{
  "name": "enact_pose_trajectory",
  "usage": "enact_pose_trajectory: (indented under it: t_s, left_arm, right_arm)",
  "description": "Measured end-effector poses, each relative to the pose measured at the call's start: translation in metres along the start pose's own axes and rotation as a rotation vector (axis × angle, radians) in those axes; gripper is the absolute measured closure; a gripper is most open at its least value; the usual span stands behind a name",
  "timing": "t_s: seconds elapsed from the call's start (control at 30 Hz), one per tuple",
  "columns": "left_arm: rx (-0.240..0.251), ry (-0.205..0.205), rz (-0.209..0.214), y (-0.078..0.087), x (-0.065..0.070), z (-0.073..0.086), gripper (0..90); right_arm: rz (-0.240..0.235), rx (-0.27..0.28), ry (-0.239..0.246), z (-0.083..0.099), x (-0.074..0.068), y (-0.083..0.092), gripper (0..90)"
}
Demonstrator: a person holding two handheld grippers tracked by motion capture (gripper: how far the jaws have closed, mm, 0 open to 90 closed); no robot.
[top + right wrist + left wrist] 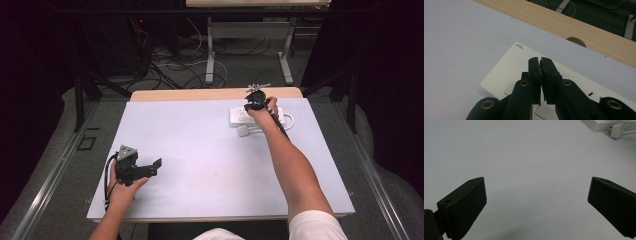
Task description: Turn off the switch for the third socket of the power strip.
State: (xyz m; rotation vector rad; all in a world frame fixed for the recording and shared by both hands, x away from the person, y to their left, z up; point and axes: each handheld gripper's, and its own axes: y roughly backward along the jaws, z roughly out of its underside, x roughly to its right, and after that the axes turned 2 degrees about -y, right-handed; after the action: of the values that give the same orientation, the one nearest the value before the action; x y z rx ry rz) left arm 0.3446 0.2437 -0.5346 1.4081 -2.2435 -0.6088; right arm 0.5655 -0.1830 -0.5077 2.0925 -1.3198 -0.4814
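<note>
Power strip (240, 115) white, flat on far right of table (200, 165); right gripper (540, 61) over it, jaws pressed together, nothing between. Left gripper (155, 167) near left, jaws wide, empty.

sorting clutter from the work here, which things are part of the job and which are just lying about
In the job:
- white power strip, at the table's far right
- right gripper, jaws shut with nothing between them, just above the strip
- white plug and its cable, beside the strip

Lying about:
- left gripper, jaws open, resting at the near left
- cables on the floor beyond the table
</note>
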Motion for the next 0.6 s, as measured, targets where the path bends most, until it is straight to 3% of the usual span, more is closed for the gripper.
enact_pose_trajectory:
  t_s: [0.27,0.6]
  left_arm:
    - [0.001,0.005,0.000,0.000,0.000,0.000,1.8]
    - [-0.008,0.000,0.003,-0.001,0.000,0.000,1.8]
  right_arm:
    - [-0.029,-0.052,-0.041,0.006,-0.003,-0.009,90.0]
    - [-0.091,-0.096,-0.043,0.010,-0.012,-0.017,90.0]
